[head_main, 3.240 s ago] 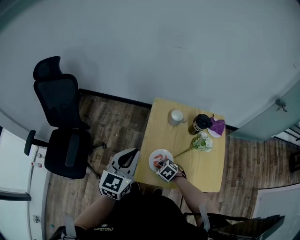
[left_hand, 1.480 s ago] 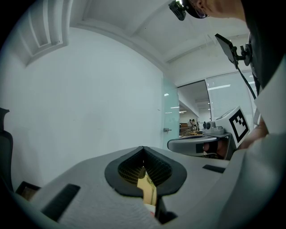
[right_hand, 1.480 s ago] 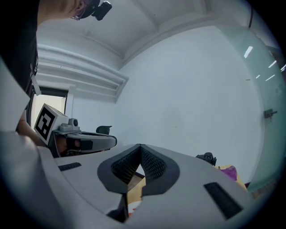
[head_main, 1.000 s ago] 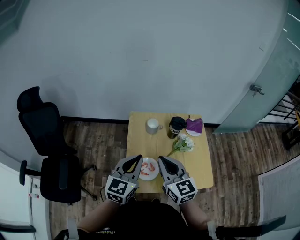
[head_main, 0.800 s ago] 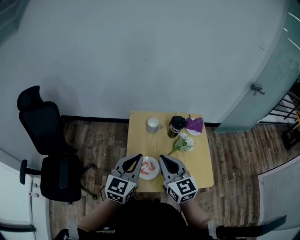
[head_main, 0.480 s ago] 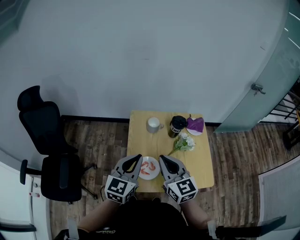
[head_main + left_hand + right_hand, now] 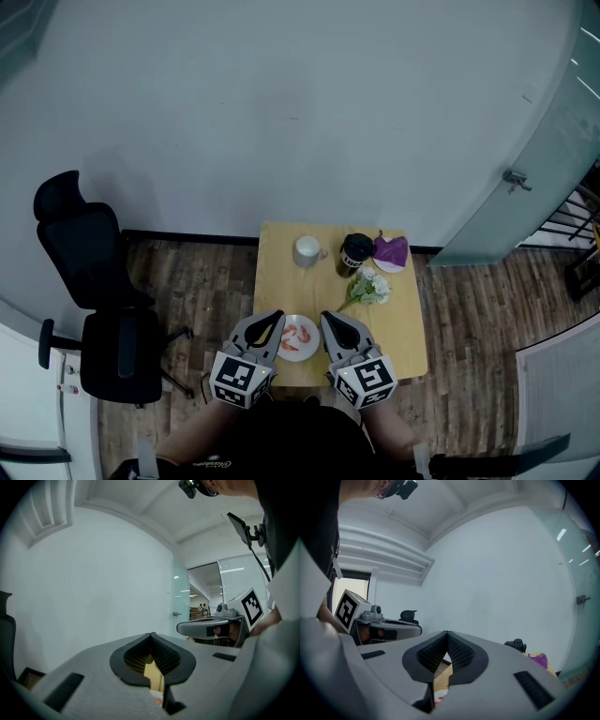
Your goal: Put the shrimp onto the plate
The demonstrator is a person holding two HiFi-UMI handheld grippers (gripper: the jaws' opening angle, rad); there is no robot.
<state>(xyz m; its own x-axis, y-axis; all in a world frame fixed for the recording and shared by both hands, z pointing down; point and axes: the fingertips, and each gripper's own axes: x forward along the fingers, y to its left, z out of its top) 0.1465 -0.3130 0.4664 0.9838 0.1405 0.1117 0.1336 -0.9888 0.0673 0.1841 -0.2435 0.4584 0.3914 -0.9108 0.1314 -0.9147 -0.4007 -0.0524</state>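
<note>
In the head view a white plate (image 7: 286, 350) lies at the near edge of a small wooden table (image 7: 403, 323), with pink shrimp (image 7: 300, 335) on it. My left gripper (image 7: 276, 316) is held at the plate's left side, my right gripper (image 7: 325, 318) at its right side, both raised near the table's front edge. Each gripper's jaws meet at the tips with nothing between them. In the left gripper view (image 7: 151, 635) and the right gripper view (image 7: 447, 633) the closed jaws fill the lower frame and point level at the wall; a sliver of table shows through the gaps.
Farther back on the table stand a white mug (image 7: 306, 250), a black cup (image 7: 354, 251), a purple cloth on a small dish (image 7: 389, 253) and a flower sprig (image 7: 369, 288). A black office chair (image 7: 98, 300) stands left of the table. A glass door (image 7: 534, 169) is on the right.
About three seconds ago the right gripper was down at the plate and the left was held away; both are now raised side by side at the plate. Over the last second, almost nothing moved.
</note>
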